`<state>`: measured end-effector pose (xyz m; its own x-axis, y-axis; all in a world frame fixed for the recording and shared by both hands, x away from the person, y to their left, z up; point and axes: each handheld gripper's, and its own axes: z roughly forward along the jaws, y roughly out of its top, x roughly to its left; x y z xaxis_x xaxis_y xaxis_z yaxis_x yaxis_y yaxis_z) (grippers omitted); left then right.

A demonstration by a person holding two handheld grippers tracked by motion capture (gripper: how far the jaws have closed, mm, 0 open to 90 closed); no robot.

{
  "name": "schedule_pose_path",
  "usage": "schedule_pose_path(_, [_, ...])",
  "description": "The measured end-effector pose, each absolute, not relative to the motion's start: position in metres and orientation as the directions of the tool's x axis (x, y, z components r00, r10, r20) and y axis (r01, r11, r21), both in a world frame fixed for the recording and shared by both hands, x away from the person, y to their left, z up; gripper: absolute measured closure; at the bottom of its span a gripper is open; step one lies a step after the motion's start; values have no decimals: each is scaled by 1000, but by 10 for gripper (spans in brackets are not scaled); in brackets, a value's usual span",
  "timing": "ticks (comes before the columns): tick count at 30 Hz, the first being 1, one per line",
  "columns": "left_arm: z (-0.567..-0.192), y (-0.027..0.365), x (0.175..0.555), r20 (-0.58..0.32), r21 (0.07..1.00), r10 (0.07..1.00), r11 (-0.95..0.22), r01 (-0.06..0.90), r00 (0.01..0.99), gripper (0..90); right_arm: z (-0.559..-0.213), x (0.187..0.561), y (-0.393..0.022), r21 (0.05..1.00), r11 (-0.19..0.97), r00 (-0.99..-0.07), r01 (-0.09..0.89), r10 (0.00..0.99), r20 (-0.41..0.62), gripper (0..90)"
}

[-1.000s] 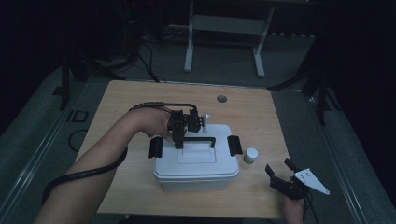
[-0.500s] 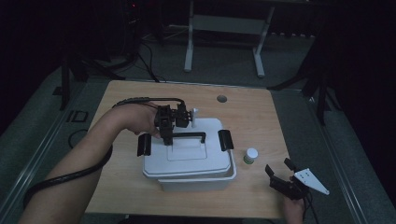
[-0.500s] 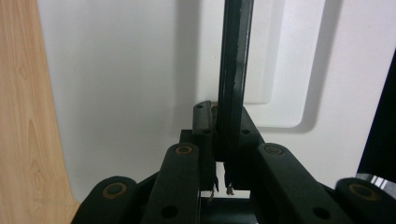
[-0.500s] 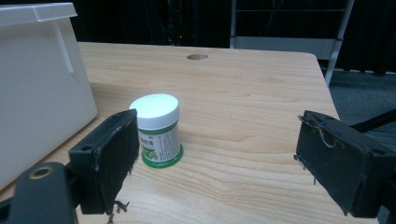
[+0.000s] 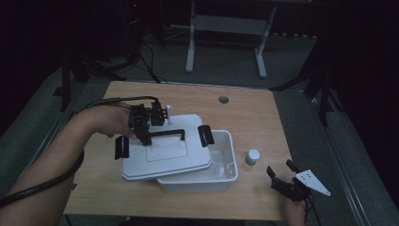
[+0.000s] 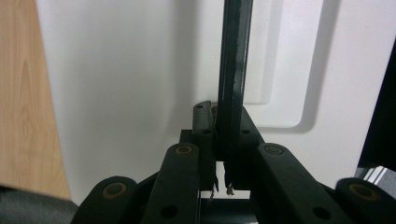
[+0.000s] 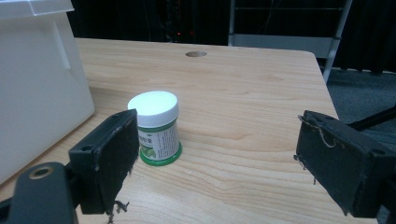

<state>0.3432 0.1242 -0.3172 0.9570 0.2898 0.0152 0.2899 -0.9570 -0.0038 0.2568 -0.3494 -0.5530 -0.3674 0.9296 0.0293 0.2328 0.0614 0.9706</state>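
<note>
A white lid (image 5: 164, 155) with a black handle (image 5: 167, 133) hangs tilted over the left half of a white box (image 5: 225, 175), leaving the box's right part uncovered. My left gripper (image 5: 143, 131) is shut on the handle's left end. In the left gripper view the handle (image 6: 232, 70) runs up from between the closed jaws of the left gripper (image 6: 217, 140), with the lid (image 6: 130, 70) behind it. My right gripper (image 5: 280, 168) stands open near the table's front right corner. A small jar (image 7: 156, 126) with a white cap and green label stands beyond the right gripper (image 7: 219, 154), toward its left jaw, apart from it.
Black clasps (image 5: 205, 135) hang at both ends of the lid. The wooden table (image 5: 263, 117) has a round hole (image 5: 223, 100) near its far edge. In the right gripper view the box wall (image 7: 37, 79) rises at the left. A metal frame (image 5: 226, 28) stands on the floor behind.
The left gripper has lifted the lid off the box and carried it left and slightly up, exposing the box's right side. The right gripper has stayed where it was.
</note>
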Motion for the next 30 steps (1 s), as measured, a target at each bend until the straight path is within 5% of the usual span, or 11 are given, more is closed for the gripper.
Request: schedule_pose_path(30, [-336, 260, 317, -14, 4, 545, -838, 545, 838, 834, -553, 258, -346, 966, 85, -356, 246, 935, 8, 129])
